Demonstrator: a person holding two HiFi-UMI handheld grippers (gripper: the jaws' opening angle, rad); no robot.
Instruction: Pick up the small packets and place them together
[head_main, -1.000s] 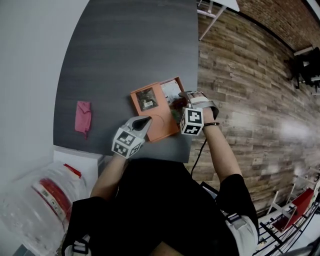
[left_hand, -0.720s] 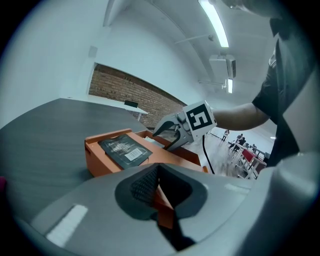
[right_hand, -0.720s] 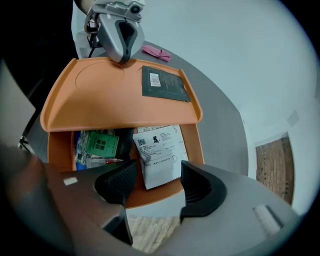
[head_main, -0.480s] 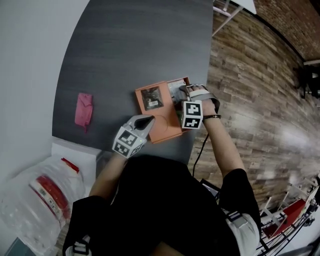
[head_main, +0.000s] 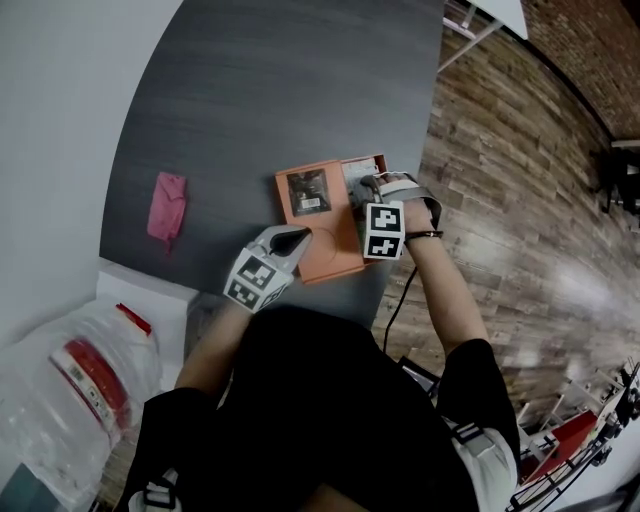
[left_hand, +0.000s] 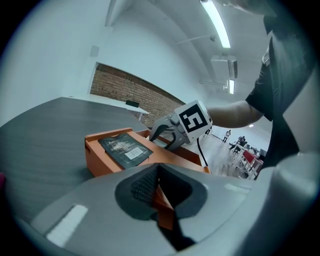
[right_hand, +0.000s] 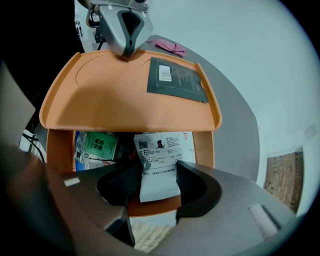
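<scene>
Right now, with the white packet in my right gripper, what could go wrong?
The right gripper, whose jaws have just been closing, pinches the white packet by its edges, so it may buckle and slip. The dark packet could slide off the orange lid the left gripper holds.

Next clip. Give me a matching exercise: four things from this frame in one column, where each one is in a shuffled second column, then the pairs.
1. dark packet
2. white packet
3. pink cloth
4. green packet

A. on the gray table, apart from the orange box
B. between the jaws of the right gripper
C. flat on the orange lid
D. inside the orange box, in no gripper

Pairs: 1-C, 2-B, 3-A, 4-D.
The right gripper's jaws have just been closing on the white packet.
</scene>
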